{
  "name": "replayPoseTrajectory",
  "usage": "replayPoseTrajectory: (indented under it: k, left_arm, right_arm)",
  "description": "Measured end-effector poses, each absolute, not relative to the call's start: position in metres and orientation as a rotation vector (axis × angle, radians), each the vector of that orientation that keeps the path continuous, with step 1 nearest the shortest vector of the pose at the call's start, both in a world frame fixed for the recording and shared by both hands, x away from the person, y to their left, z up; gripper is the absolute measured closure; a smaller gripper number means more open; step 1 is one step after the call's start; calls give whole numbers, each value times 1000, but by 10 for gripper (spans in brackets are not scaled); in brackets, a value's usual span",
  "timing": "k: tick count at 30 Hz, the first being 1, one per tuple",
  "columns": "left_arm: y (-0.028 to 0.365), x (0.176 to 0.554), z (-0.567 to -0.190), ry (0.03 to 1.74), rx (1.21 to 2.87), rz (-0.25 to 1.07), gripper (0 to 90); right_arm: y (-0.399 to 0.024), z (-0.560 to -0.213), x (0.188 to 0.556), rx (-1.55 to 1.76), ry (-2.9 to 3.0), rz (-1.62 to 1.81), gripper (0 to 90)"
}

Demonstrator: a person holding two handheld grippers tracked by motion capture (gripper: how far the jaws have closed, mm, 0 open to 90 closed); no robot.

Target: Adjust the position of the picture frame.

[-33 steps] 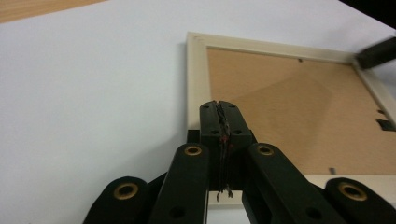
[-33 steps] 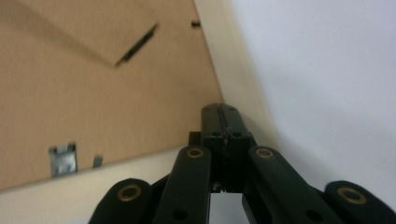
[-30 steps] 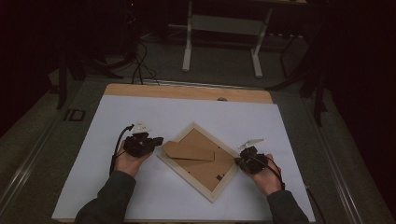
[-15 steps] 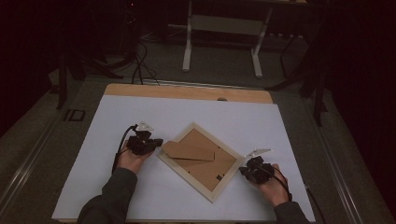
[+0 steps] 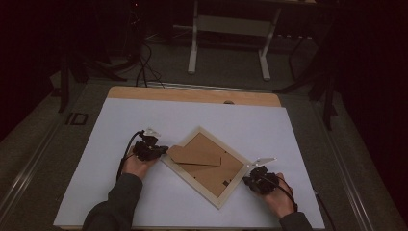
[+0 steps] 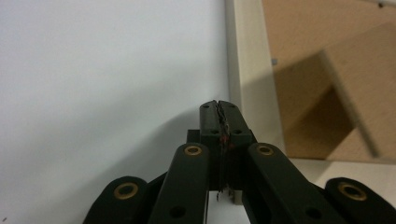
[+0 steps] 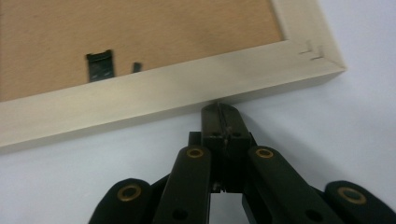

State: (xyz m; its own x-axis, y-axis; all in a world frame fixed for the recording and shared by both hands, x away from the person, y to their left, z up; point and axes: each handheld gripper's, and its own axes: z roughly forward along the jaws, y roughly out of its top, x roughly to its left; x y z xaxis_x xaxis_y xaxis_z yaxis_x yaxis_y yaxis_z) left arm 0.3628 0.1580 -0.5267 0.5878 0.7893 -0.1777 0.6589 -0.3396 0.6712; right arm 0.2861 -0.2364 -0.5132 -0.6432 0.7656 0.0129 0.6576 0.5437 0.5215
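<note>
**Two grippers at a picture frame**

The frame (image 5: pixel 208 166) lies face down on the white sheet (image 5: pixel 298 130), near the middle. It is turned like a diamond, with one corner pointing away toward the far edge of the table (image 5: pixel 192 95). Its long side runs from the upper left to the lower right in the high view. A brown stand (image 5: pixel 195 155) lies flat on its back.

The right gripper view shows small black clips (image 7: pixel 99 65) on the brown back. No writing can be read.

The left gripper (image 5: pixel 161 150) is pressed shut, right at the frame's left edge. The right gripper (image 5: pixel 247 180) is pressed shut too, right at the frame's right edge. Neither pinches anything.
</note>
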Motion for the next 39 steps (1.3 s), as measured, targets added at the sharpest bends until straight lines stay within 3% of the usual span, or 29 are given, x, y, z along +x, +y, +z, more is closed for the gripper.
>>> replayPoseTrajectory:
  k: [39]
  left_arm:
    - [171, 356, -535, 1207, 2034, 214, 900]
  right_arm:
    - [-206, -513, 287, 1146, 2601, 720, 900]
